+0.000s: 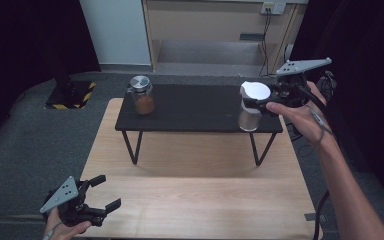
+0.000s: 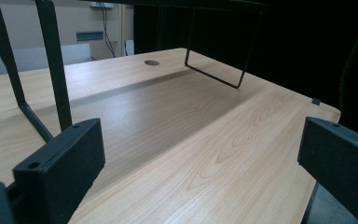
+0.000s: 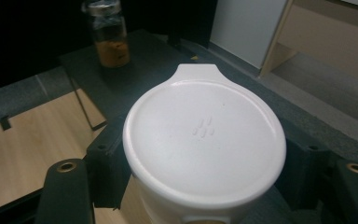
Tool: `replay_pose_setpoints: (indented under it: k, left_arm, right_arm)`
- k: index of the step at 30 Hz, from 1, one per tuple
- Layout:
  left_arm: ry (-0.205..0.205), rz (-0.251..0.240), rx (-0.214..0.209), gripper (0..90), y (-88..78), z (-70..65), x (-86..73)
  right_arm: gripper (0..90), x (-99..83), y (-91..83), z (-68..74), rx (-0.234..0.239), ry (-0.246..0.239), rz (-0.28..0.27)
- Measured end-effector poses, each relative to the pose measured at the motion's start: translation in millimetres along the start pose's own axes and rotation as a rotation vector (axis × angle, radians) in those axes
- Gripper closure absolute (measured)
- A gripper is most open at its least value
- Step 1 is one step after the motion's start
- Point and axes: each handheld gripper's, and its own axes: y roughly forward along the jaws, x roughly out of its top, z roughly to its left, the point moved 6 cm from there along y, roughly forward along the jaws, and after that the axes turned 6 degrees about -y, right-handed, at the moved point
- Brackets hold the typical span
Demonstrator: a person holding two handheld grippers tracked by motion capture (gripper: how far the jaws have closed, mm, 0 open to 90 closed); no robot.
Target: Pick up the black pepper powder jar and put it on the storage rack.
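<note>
Right gripper grips a white-lidded jar at the right end of the black shelf.

The right gripper (image 1: 254, 104) has its jaws closed on the sides of the jar (image 1: 250, 112), just under its white lid (image 3: 205, 140), which has a small tab on its rim. The jar is at the right front corner of the black shelf (image 1: 195, 107), which stands on wire legs on the bench (image 1: 195, 195). At the shelf's left end, well apart, stands a second jar (image 1: 142, 96) with a metal lid and brown contents. The left gripper (image 1: 107, 194) rests near the bench's front left corner, in front of the shelf, jaws spread wide and holding nothing.
</note>
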Motion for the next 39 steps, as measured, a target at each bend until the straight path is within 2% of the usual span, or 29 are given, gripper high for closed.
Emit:
replay_pose_setpoints:
  k: [4,10,16,25,39]
  left_arm:
    - [-0.002,-0.001,-0.001,0.0,-0.3,1.0,0.2]
    - [-0.006,0.002,0.002,0.0,-0.1,2.6,0.0]
    - [-0.011,-0.001,0.003,0.0,-0.6,4.0,-0.4]
    - [-0.016,-0.001,0.006,0.0,-0.5,4.3,-1.0]
    - [-0.015,-0.004,0.007,0.0,-1.2,4.4,-1.0]
  right_arm:
    - [31.1,5.7,10.2,-11.6,-0.047,0.013,0.014]
    - [31.1,5.0,27.4,-29.3,-0.121,0.056,0.020]
    - [31.1,3.1,40.7,-40.7,-0.151,0.075,0.052]
    - [31.1,0.4,51.8,-50.3,-0.142,0.107,0.053]
    - [31.1,-0.5,58.6,-53.7,-0.135,0.115,0.078]
